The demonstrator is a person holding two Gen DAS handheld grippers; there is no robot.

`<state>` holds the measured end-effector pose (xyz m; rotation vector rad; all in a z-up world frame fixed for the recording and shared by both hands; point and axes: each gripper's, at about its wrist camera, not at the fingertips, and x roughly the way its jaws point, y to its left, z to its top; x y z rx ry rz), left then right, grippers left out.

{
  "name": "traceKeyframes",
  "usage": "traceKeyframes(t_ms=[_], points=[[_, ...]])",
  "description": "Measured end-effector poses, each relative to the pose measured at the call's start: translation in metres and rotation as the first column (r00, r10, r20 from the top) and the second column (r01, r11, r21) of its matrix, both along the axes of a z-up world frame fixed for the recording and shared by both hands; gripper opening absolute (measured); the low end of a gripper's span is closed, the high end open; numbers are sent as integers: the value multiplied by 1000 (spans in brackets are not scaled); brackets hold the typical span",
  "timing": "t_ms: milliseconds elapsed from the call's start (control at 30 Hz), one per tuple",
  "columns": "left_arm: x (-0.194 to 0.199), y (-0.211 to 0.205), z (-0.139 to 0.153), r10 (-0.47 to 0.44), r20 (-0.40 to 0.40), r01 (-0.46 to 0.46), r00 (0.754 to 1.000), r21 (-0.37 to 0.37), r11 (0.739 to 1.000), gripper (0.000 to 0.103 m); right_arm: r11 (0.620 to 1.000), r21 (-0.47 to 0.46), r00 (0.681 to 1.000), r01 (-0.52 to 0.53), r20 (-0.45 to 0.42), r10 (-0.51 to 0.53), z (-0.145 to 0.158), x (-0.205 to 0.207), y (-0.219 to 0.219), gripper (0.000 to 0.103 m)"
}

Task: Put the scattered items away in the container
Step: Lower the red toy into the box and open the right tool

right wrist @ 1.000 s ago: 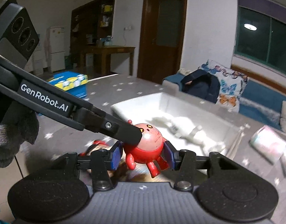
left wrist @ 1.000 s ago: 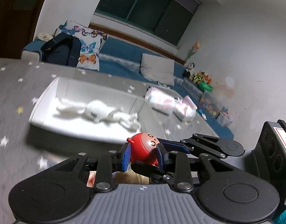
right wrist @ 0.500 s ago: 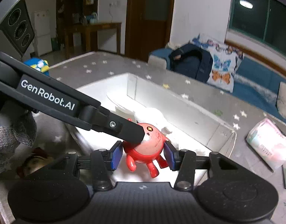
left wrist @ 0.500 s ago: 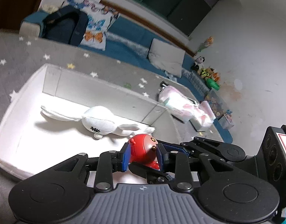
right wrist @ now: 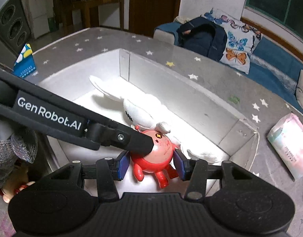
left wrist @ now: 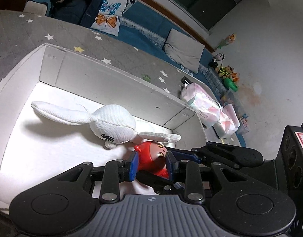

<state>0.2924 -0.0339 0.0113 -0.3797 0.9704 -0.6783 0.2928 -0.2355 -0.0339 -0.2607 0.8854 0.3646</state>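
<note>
Both grippers hold one round red toy figure (left wrist: pixel 152 158) (right wrist: pixel 155 154) low inside the white box (left wrist: pixel 111 79) (right wrist: pixel 183 90), near its right end. My left gripper (left wrist: pixel 152 165) is shut on the toy's sides with its blue pads. My right gripper (right wrist: pixel 151 165) is shut on the toy from the other direction. A white plush rabbit (left wrist: pixel 111 124) (right wrist: pixel 139 114) lies in the box, just beyond the red toy, with one ear touching it.
The box sits on a grey star-patterned mat (left wrist: pixel 119 49). Pink tissue packs (left wrist: pixel 208 108) (right wrist: pixel 289 144) lie to the right of the box. A blue box (right wrist: pixel 25 63) stands at far left. A small doll (right wrist: pixel 11 187) lies at lower left. A sofa with backpack (right wrist: pixel 200 35) is behind.
Both grippers have carried the red toy over the box's near rim and lowered it inside, close to the white rabbit. Both stay shut on it.
</note>
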Motion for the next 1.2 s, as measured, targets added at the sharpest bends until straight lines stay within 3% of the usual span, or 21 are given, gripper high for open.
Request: traceKeyframes(t_ms=[500, 1200], points=[[5, -4, -4, 10, -14, -10, 1000, -8, 1000, 32, 999, 4, 999, 37, 4, -38, 0, 7, -5, 49], [-9, 0, 12, 25, 35, -25, 999, -7, 1000, 32, 995, 48, 995, 84, 43, -86, 9, -7, -16, 49]])
